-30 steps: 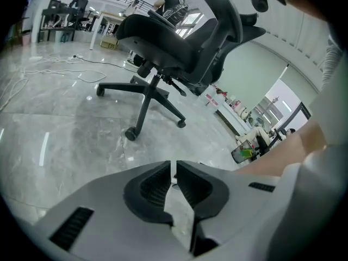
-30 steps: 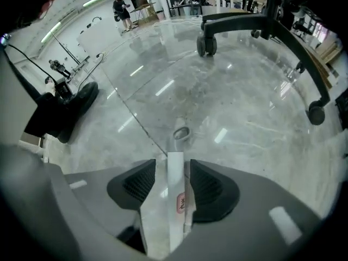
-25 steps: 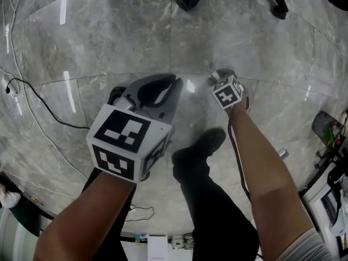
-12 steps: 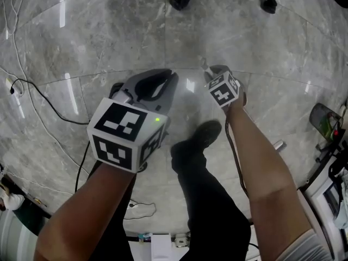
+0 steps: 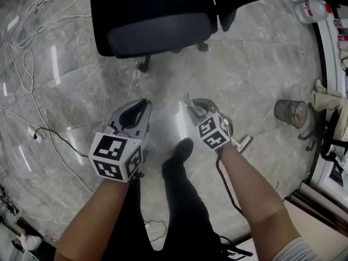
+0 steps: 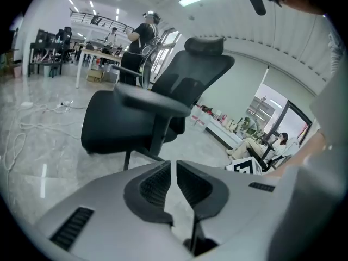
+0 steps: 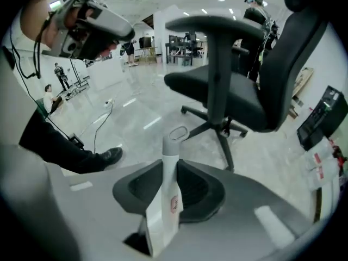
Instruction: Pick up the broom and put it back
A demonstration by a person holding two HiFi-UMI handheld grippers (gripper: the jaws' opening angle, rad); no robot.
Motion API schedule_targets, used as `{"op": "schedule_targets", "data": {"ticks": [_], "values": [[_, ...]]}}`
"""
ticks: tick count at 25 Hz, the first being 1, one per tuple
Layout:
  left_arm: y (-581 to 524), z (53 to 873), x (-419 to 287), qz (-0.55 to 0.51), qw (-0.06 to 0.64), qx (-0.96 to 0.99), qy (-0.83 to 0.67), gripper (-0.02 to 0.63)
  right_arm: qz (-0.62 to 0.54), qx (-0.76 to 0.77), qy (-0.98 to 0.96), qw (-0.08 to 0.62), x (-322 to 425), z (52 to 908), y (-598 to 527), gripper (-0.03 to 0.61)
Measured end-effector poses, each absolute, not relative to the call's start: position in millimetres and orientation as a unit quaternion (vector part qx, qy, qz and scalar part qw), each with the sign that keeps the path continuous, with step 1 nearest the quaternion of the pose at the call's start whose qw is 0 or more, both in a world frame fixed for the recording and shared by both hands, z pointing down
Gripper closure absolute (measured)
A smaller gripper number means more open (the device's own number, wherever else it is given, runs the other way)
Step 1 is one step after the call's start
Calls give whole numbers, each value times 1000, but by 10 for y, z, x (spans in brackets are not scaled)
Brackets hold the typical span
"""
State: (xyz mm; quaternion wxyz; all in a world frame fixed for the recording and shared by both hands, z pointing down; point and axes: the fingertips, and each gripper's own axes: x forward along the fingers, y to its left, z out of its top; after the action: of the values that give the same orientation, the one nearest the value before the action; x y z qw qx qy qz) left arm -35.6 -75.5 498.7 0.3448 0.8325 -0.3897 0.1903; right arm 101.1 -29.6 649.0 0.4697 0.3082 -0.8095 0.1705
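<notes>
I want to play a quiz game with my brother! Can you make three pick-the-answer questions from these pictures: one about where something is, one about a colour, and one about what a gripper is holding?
1. In the head view, where is the round bin?
A. at the far left edge
B. at the bottom edge
C. to the right of the right gripper

2. What colour is the office chair?
A. red
B. black
C. yellow

3. What is between the right gripper's jaws?
A. nothing
B. a cable
C. the broom handle

Answers:
1 C: the bin stands on the right side, past the right gripper.
2 B: its seat and back are black in every view.
3 C: the right gripper view shows the pads closed on the pale handle.
</notes>
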Motion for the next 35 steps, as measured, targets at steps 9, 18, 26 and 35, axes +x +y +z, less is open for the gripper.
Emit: {"op": "schedule_targets", "data": {"ticks": [9, 18, 26, 35], "values": [[-787, 2889, -161, 183, 304, 858, -373, 594, 135, 396, -815, 401, 1429, 3838, -359, 495], [-757, 1241, -585, 154, 251, 875, -384, 594, 157, 479, -794, 341, 1261, 2171, -418, 493], [-678, 635, -1041, 139, 238, 868, -414, 594, 210, 489, -784, 318, 644, 1876, -831, 492], [-710, 488, -1336, 136, 237, 857, -438, 594, 238, 485, -769, 342, 284, 2015, -1683, 483]]}}
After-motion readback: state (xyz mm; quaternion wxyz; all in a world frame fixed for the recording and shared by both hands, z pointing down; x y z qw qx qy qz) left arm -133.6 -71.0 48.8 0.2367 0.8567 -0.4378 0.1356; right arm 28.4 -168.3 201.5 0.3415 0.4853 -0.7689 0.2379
